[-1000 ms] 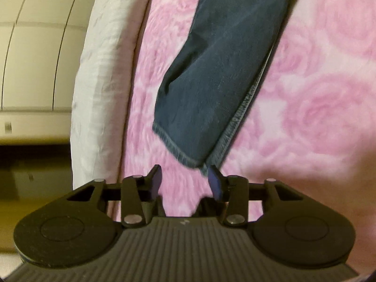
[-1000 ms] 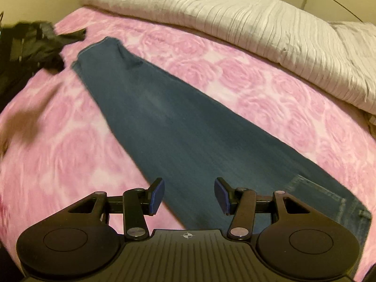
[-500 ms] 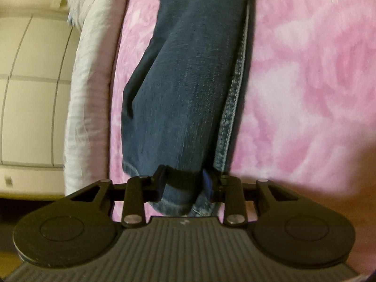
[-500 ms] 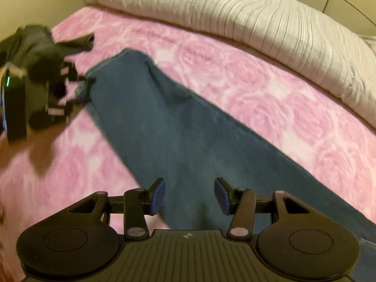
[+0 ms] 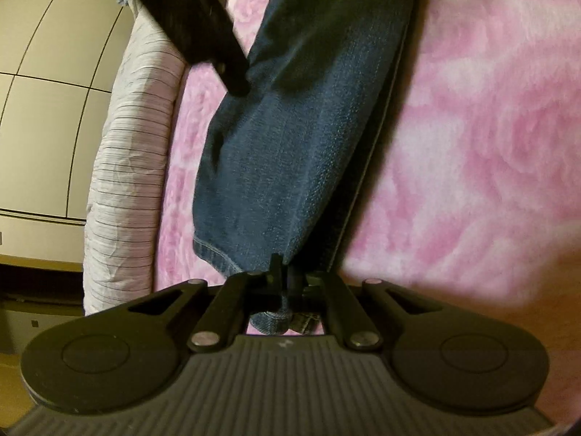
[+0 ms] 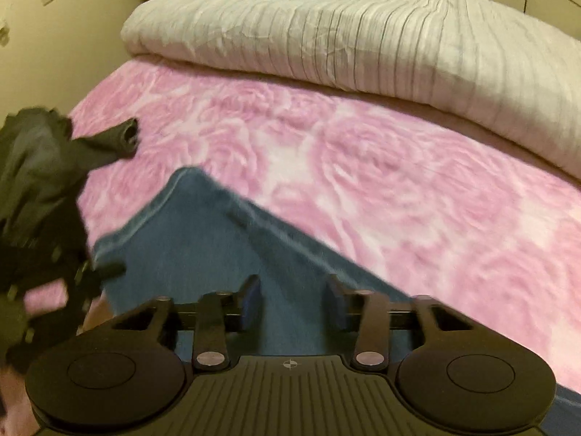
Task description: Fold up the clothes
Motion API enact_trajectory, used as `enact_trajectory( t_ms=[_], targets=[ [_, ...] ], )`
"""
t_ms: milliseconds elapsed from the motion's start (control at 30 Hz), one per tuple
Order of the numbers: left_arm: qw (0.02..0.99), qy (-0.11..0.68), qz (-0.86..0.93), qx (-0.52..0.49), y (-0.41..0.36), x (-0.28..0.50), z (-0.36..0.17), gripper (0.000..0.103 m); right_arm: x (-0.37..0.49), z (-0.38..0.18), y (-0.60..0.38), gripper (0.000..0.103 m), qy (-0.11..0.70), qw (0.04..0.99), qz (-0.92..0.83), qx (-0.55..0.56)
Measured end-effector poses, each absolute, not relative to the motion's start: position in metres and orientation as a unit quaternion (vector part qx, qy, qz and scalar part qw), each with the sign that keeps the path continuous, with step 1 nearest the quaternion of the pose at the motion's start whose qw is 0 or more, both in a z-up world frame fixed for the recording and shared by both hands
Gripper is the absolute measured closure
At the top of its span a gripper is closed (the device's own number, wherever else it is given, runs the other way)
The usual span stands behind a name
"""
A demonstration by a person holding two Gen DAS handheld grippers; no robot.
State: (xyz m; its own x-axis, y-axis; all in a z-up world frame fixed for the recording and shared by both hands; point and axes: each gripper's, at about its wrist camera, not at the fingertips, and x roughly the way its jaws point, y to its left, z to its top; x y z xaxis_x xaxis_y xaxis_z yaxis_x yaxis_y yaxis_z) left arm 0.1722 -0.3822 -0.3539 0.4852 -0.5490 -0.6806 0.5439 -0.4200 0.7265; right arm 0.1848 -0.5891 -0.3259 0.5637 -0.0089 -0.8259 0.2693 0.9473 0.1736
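Jeans: the jeans (image 5: 290, 152) lie on the pink blanket (image 5: 472, 145), the legs stacked into 1 long strip. You see the same strip from the right wrist view as a blue band (image 6: 203, 239) running under your right tool.

Left gripper: your left gripper (image 5: 285, 283) is clenched on the hem end of the jeans. The 2 fingers are pressed together and a bit of denim comes out behind them, toward the camera.

Right gripper: your right gripper (image 6: 292, 303) is released, with a clear gap between its 2 blue pads (image 6: 250, 301). It hovers low over the denim, but I cannot tell if it touches the cloth.

Long axis: from your left fingers, the strip runs straight away, forward and a little to the right. So the hem is the near end, and the far end is out of the left view.

Nearer hand: the left one already has the hem. The right one is over the middle part of the strip.

Judgement: I think a fold along the length depends on this line; the hem would travel forward along the strip.

Other things: a striped white quilt (image 6: 363, 36) lies along the far edge of the bed, and a dark garment (image 6: 40, 167) lies near the hem end.
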Motion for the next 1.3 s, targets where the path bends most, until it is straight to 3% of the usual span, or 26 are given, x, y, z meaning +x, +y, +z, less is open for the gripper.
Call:
enact_trajectory(
  t_ms=[133,333,533,733,833,967,1033,1100,1167,1300],
  targets=[
    [0.552,0.016,-0.506,0.663,-0.384,0.177,-0.356,0.099,0.215,-0.350,-0.605,0.076,0.456,0.870,-0.107,0.156],
    [0.612,0.095,-0.511,0.596,-0.390,0.188,-0.329,0.087,0.191,-0.324,-0.609,0.076,0.427,0.879,-0.127,0.172],
    [0.627,0.152,-0.519,0.561,-0.396,0.191,-0.318,0.084,0.145,-0.335,-0.605,0.076,0.449,0.852,-0.142,0.230],
    [0.619,0.156,-0.507,0.580,-0.398,0.192,-0.332,0.082,0.122,-0.331,-0.611,0.076,0.438,0.864,-0.165,0.185],
    [0.632,0.165,-0.487,0.579,-0.396,0.186,-0.320,0.081,0.074,-0.312,-0.613,0.074,0.413,0.863,-0.207,0.202],
    [0.634,0.150,-0.495,0.575,-0.397,0.153,-0.296,0.077,-0.022,-0.292,-0.600,0.057,0.405,0.842,-0.291,0.205],
    [0.633,0.139,-0.508,0.567,-0.398,0.130,-0.283,0.076,-0.074,-0.284,-0.591,0.054,0.401,0.827,-0.335,0.206],
    [0.610,0.108,-0.543,0.567,-0.407,0.092,-0.276,0.071,-0.125,-0.275,-0.581,0.052,0.398,0.811,-0.376,0.207],
    [0.577,0.066,-0.586,0.566,-0.419,0.048,-0.274,0.057,-0.173,-0.272,-0.569,0.051,0.403,0.791,-0.408,0.214],
    [0.513,-0.003,-0.644,0.568,-0.445,-0.022,-0.282,0.049,-0.254,-0.277,-0.559,0.051,0.405,0.746,-0.463,0.253]
  ],
)
